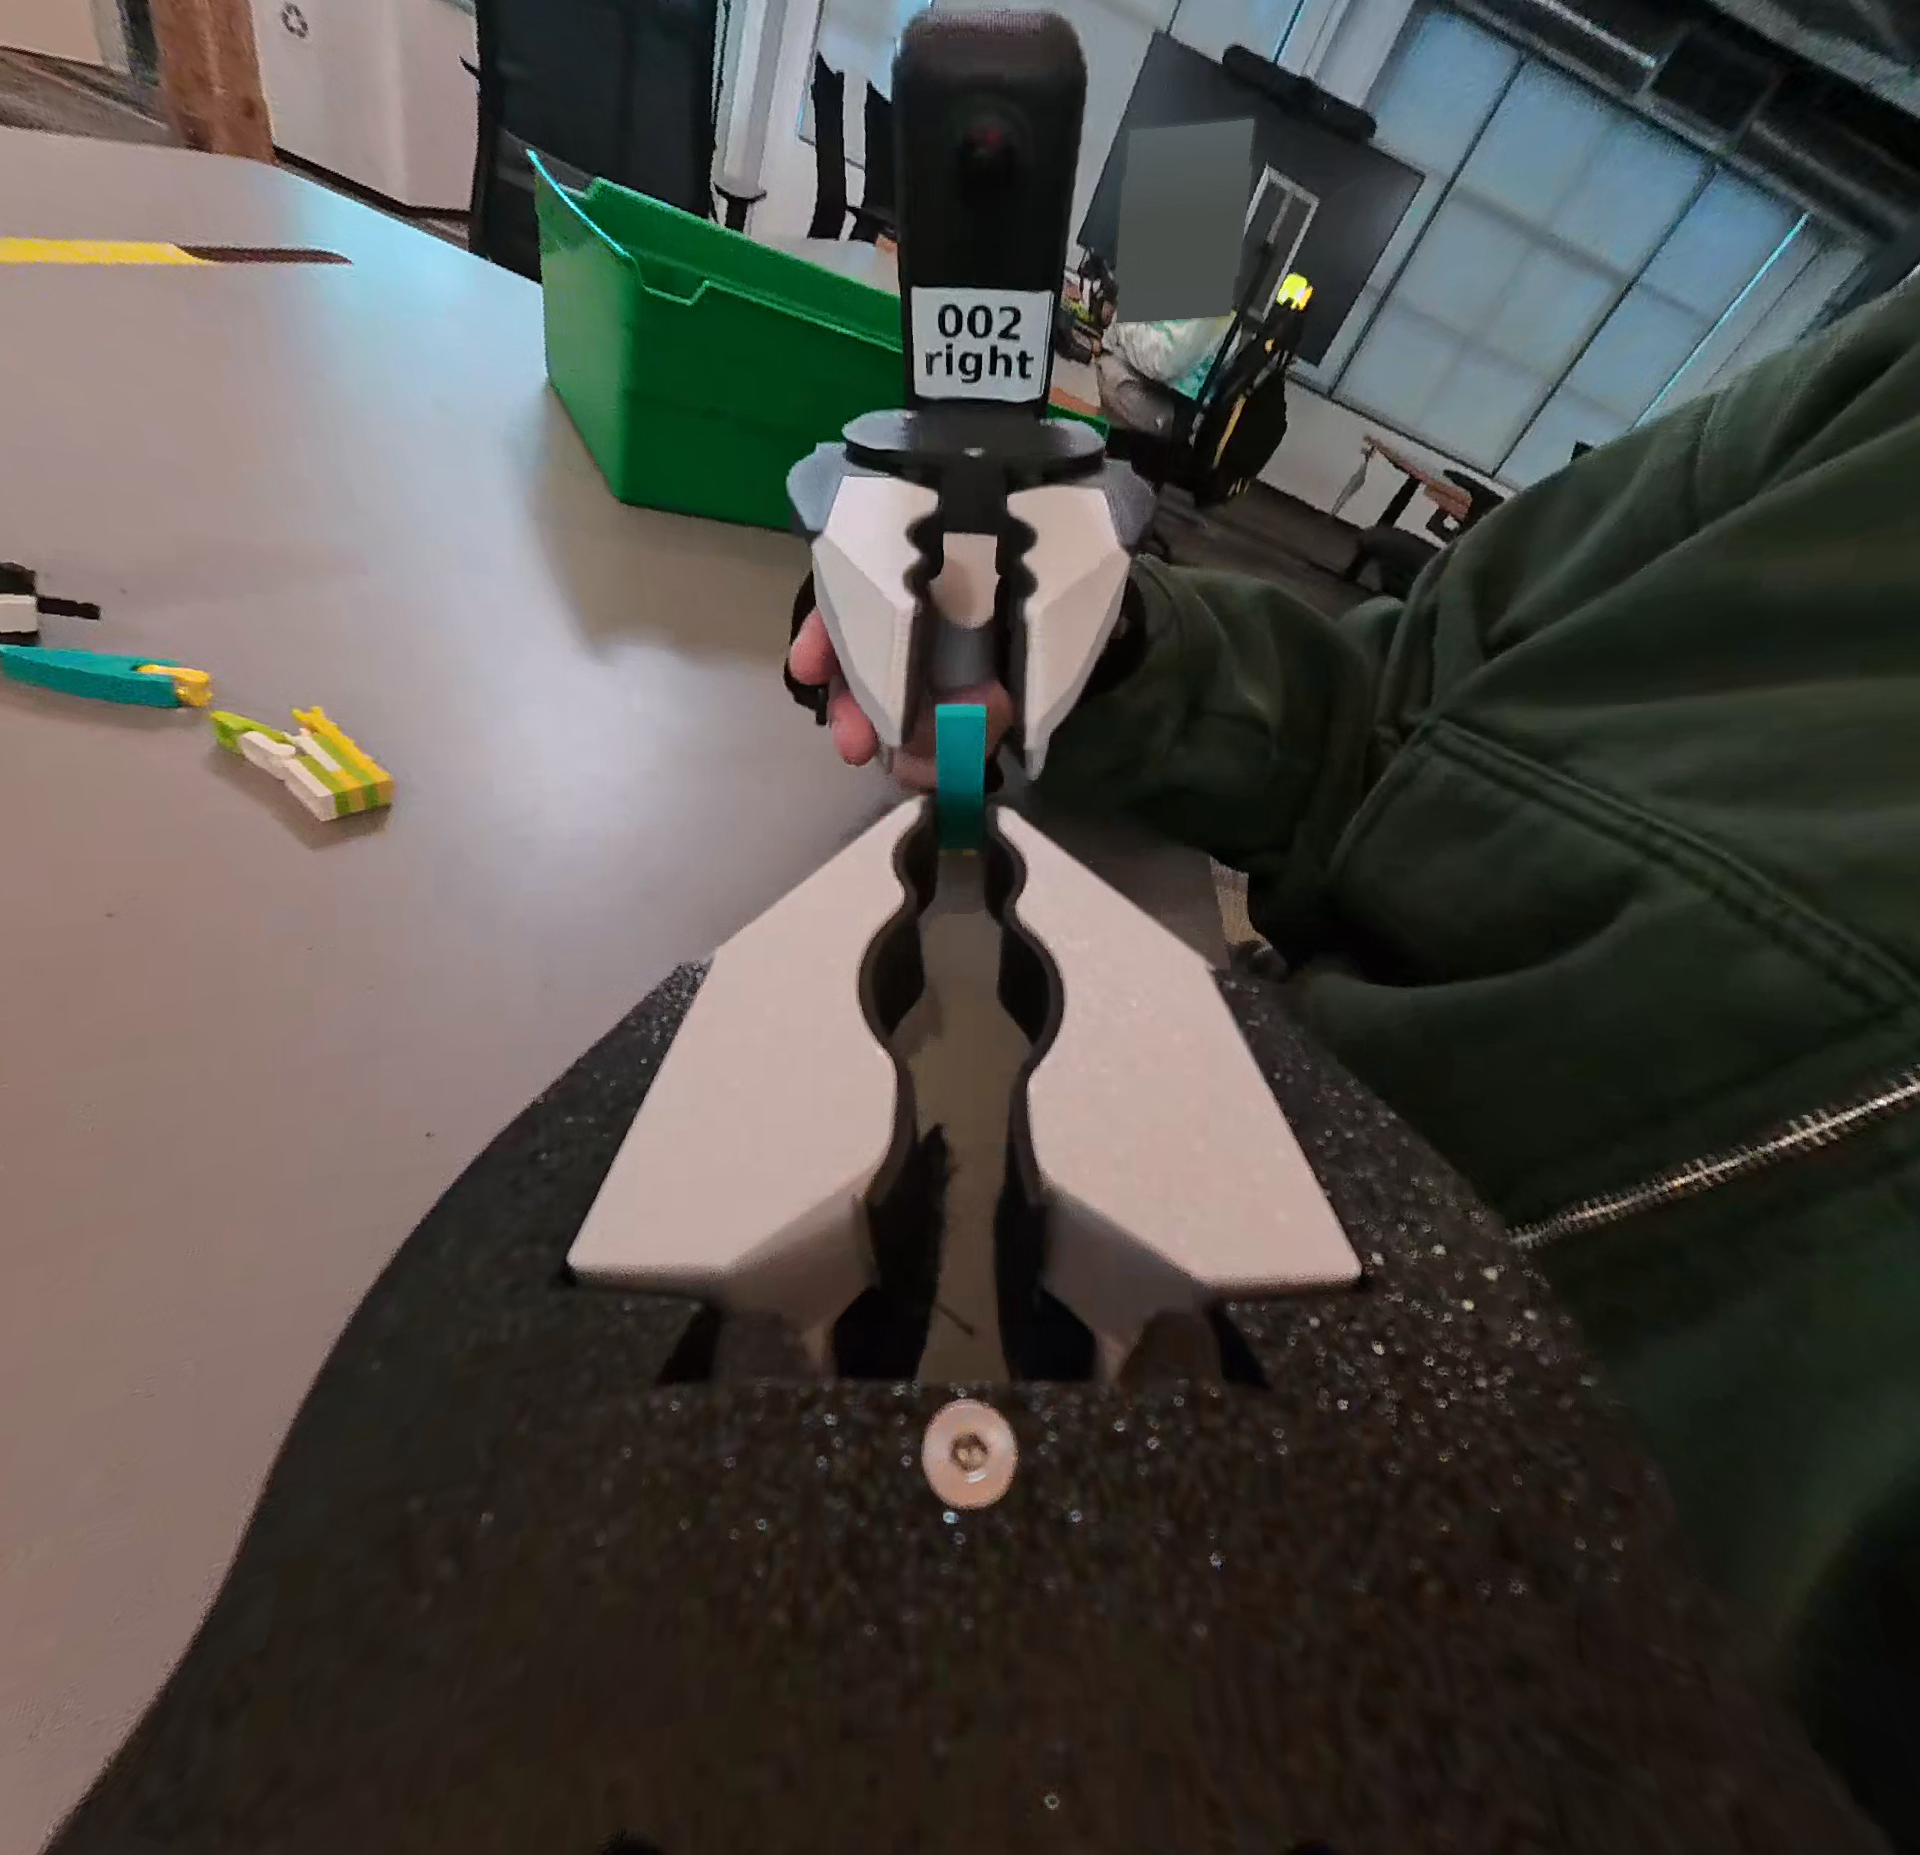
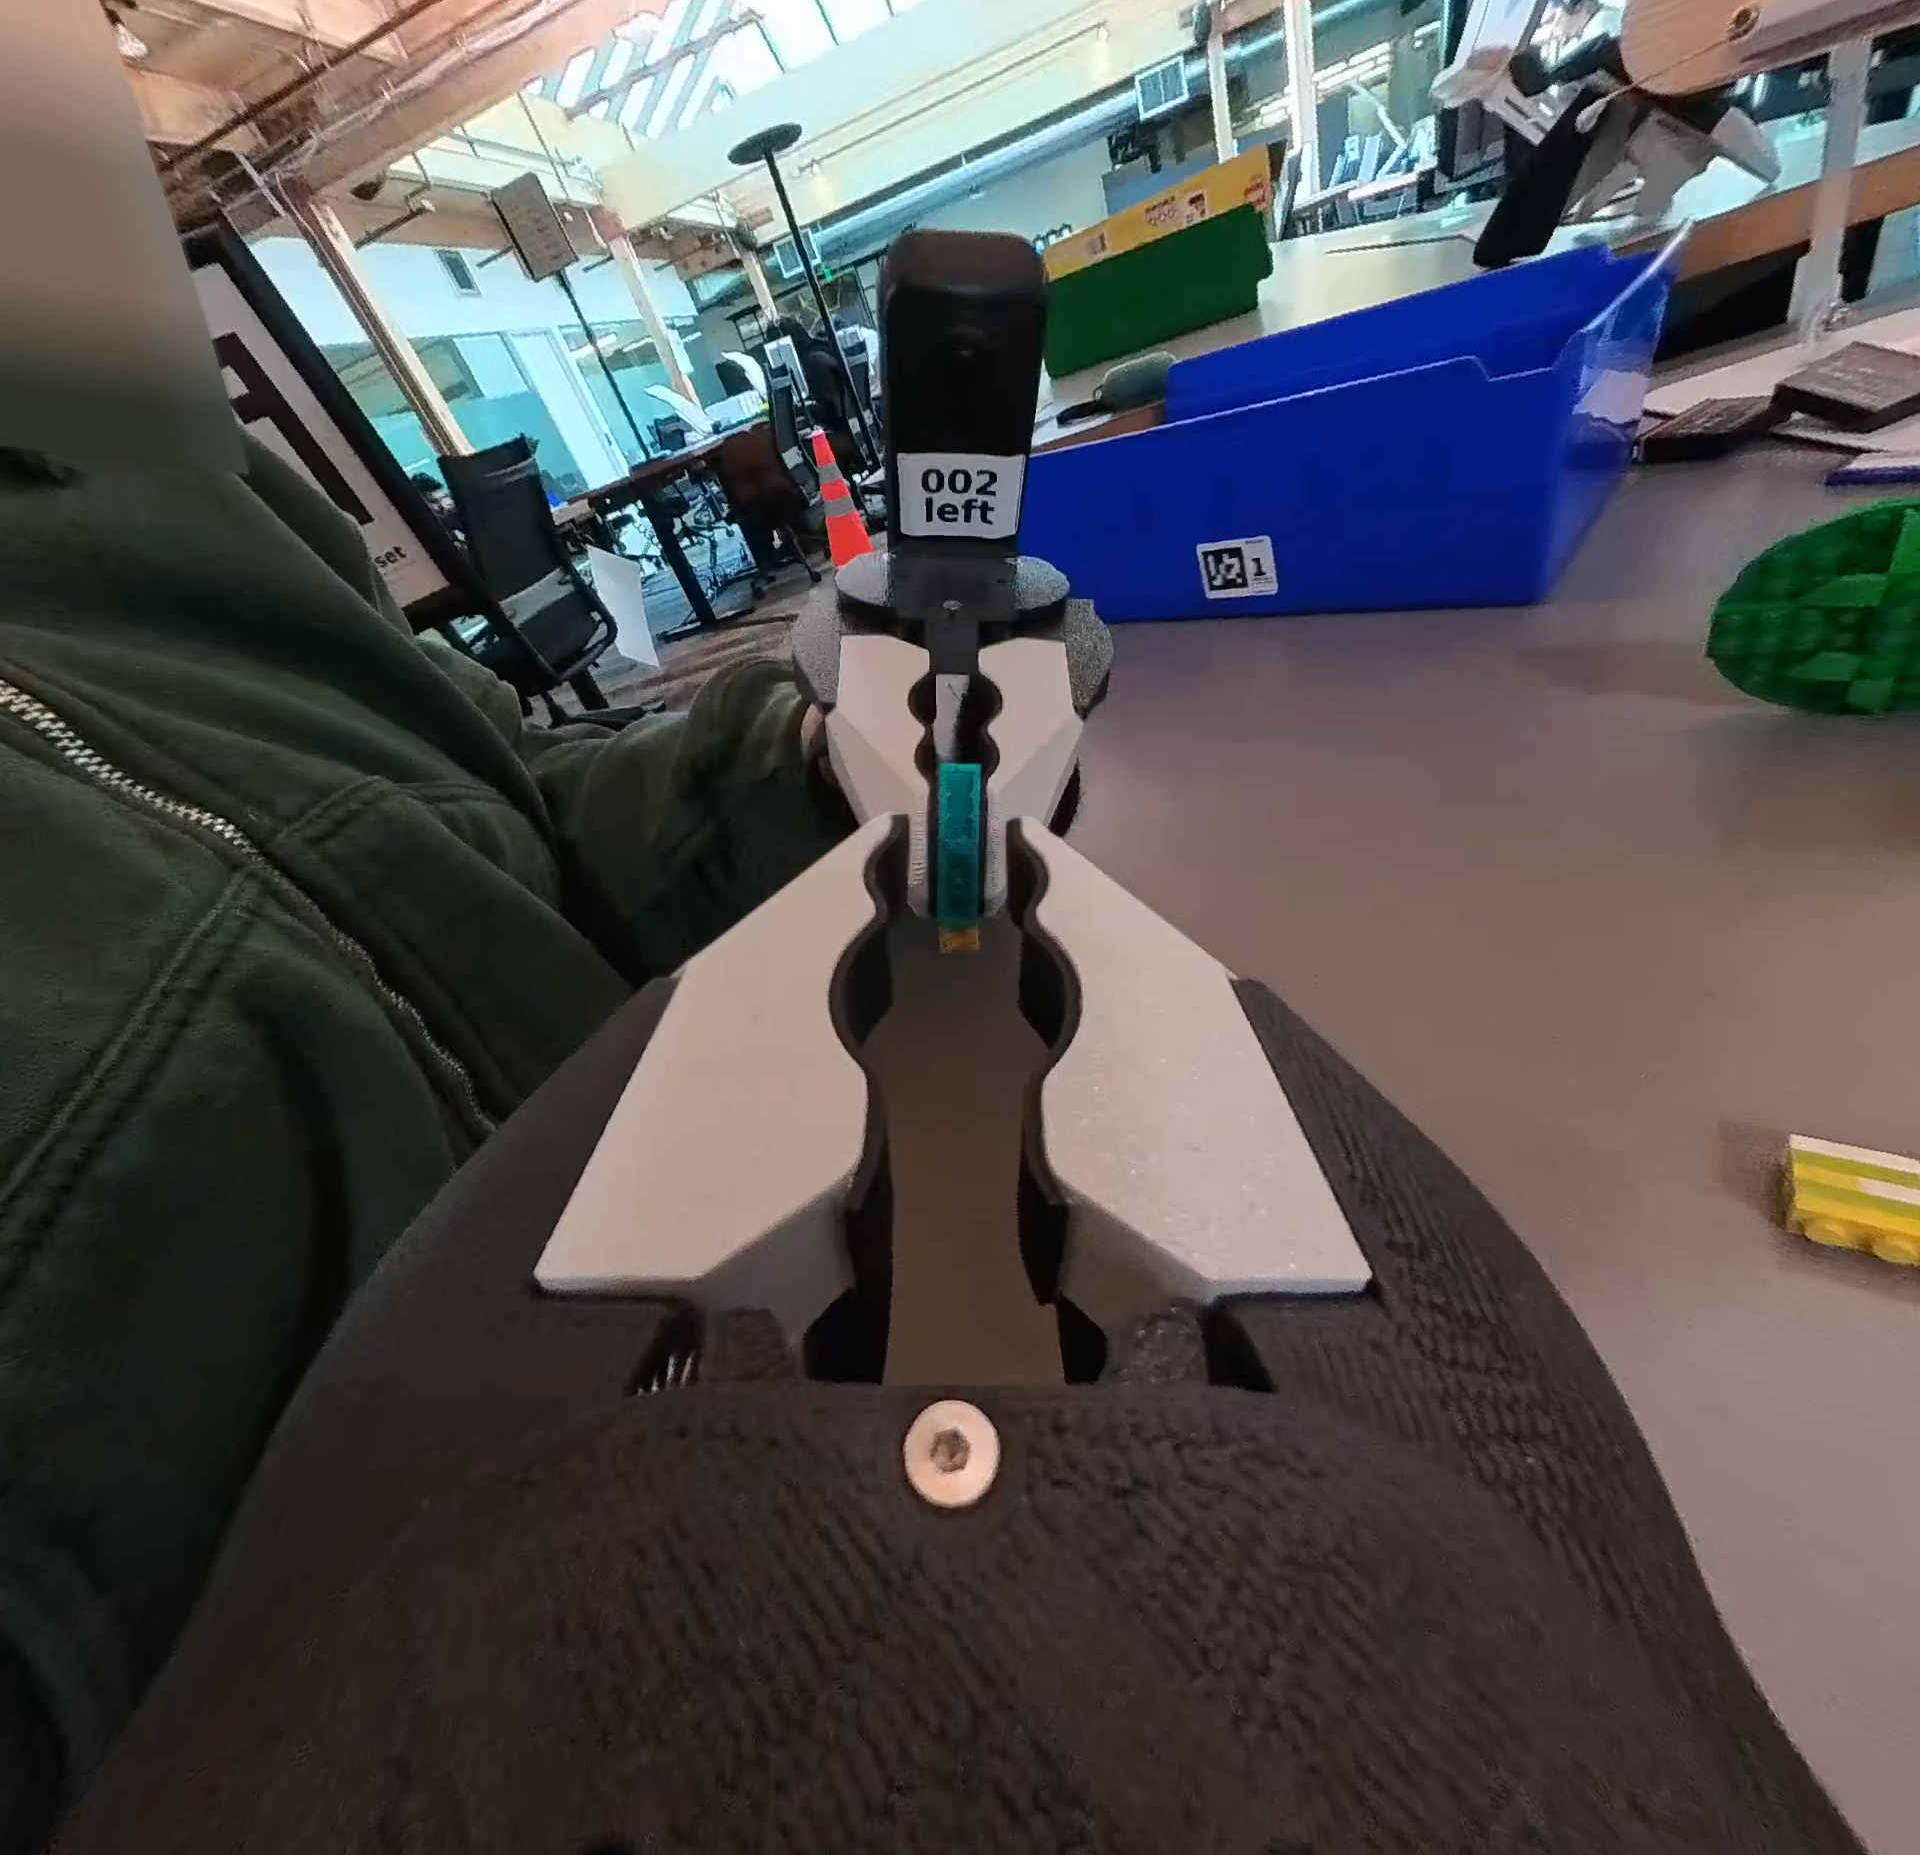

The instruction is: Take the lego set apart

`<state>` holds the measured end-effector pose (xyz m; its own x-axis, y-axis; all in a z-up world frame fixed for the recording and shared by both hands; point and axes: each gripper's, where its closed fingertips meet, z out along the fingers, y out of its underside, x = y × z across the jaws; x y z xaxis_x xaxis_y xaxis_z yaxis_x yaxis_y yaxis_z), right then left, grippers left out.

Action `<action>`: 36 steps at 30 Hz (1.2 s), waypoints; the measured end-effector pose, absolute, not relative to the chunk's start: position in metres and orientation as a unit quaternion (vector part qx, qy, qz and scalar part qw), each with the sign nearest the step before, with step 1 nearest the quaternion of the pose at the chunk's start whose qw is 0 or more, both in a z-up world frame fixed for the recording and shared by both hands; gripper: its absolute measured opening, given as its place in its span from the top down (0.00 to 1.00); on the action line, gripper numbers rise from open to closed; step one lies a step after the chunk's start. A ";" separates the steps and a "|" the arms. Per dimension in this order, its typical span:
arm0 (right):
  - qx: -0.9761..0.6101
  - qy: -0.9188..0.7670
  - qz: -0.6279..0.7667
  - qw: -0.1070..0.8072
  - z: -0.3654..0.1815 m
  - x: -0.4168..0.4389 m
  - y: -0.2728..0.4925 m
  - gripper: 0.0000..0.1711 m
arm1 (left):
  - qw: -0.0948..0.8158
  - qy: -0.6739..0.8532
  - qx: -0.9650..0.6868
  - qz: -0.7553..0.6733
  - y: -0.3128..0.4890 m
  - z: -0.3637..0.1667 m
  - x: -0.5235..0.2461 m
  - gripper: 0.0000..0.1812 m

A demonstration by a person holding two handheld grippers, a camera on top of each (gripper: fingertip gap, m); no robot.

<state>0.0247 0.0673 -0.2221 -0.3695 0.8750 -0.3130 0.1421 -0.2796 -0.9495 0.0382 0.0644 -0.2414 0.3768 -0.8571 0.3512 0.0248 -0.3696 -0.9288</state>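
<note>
Grey counter (image 1: pixel 312 974), open office behind. Teal lego piece (image 1: pixel 961 782) is being held above the counter edge, pinched at one end by the left tool (image 1: pixel 961 839); whether the right tool (image 2: pixel 956 870), facing it, is gripping cannot be told. Judged light, rigid, slippery; short ends suit gripping. Loose yellow-green bricks (image 1: pixel 307 761), teal strip (image 1: pixel 94 675) and green bin (image 1: pixel 707 351) are lying beyond the piece, well apart, nothing obstructing.
</note>
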 end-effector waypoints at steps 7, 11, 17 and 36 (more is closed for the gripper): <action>-0.486 -0.554 0.616 0.279 -0.233 0.028 0.064 0.97 | 0.475 0.309 -0.680 -0.465 0.064 -0.241 0.040 0.97; -0.484 -0.560 0.608 0.287 -0.234 0.028 0.062 0.96 | 0.473 0.321 -0.684 -0.454 0.062 -0.244 0.043 0.97; -0.480 -0.572 0.596 0.295 -0.238 0.028 0.060 0.97 | 0.469 0.332 -0.687 -0.445 0.062 -0.249 0.046 0.97; -0.471 -0.595 0.579 0.298 -0.245 0.037 0.060 0.97 | 0.497 0.323 -0.657 -0.466 0.062 -0.238 0.047 0.96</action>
<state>0.0366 0.0598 -0.2447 -0.3789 0.9054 -0.1915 0.2150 -0.1152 -0.9698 0.0469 0.0616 -0.2380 0.3571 -0.8879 0.2902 0.0386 -0.2963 -0.9543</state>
